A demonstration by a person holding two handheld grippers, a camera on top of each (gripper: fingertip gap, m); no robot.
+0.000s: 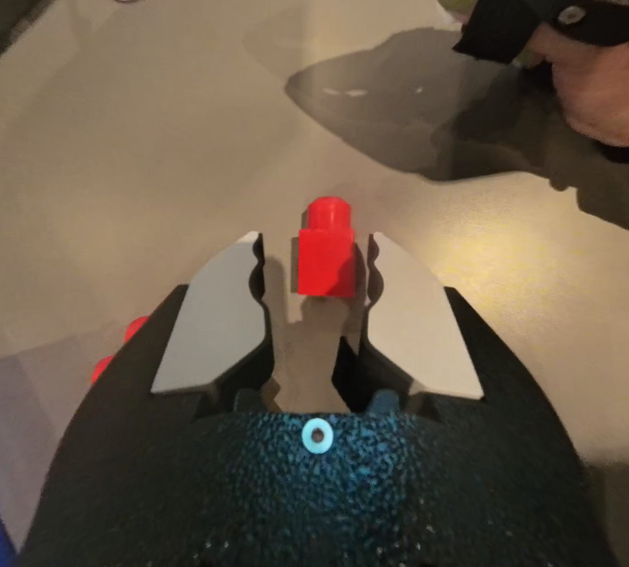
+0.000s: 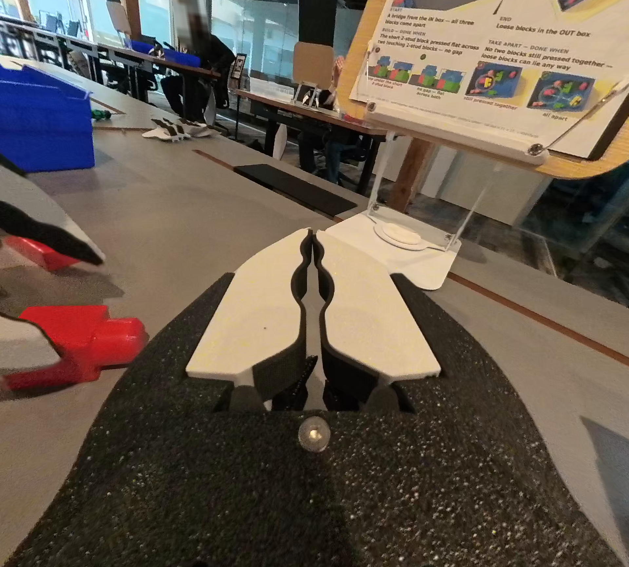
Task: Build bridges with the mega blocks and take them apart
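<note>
In the left wrist view my left gripper (image 1: 316, 237) is open around a red one-stud block (image 1: 325, 261). The block's stud points away from me. It sits close to the right finger, with a gap to the left finger. A second red block (image 1: 134, 329) shows partly behind the left finger, at the lower left. My right gripper (image 2: 313, 237) is shut and empty, over the grey table (image 2: 204, 227). In the right wrist view the one-stud block (image 2: 85, 339) shows at the left between the left gripper's fingers (image 2: 51, 237), with the other red block (image 2: 34, 253) behind them.
A blue bin (image 2: 44, 122) stands on the table at the far left. An instruction board (image 2: 476, 40) on a white stand base (image 2: 425, 261) is ahead on the right. A hand (image 1: 585, 101) holds the other gripper at the top right. A person sits at desks beyond. The tips of one gripper are about 15 centimeters away from the tips of the other.
</note>
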